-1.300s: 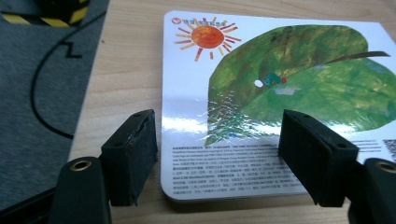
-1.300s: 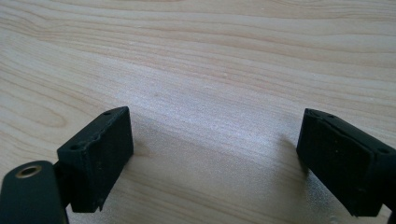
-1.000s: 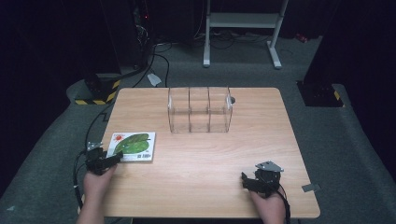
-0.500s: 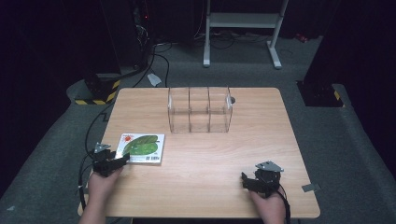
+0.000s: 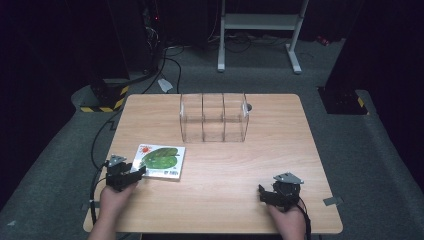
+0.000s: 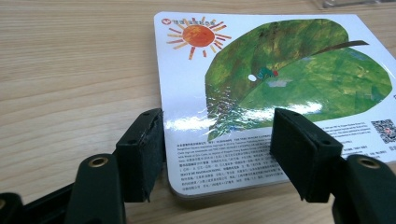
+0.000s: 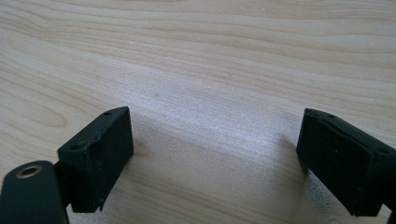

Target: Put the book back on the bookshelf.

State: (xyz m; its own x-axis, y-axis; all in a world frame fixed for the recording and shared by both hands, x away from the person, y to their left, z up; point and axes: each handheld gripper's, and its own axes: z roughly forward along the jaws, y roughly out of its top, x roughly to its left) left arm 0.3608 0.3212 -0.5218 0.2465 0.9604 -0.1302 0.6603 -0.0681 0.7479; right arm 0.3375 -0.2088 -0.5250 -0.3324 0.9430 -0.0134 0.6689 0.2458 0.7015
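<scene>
Work barely begun: left gripper (image 6: 217, 154), jaws closing around the picture book's (image 5: 161, 161) corner, not yet pinching; right gripper (image 7: 215, 163) rests spread, clear organizer (image 5: 214, 117) unfilled.

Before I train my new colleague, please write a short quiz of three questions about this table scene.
1. True or false: the clear organizer holds the book.
2. Which gripper is at the book: left gripper or right gripper?
3. What is printed on the book's cover?

Key
1. False. The book lies flat on the table, in front of the organizer and apart from it.
2. The left gripper. Its jaws have just been closing around the book's near corner; the right gripper is open over bare wood.
3. A large green leaf and an orange sun.
</scene>
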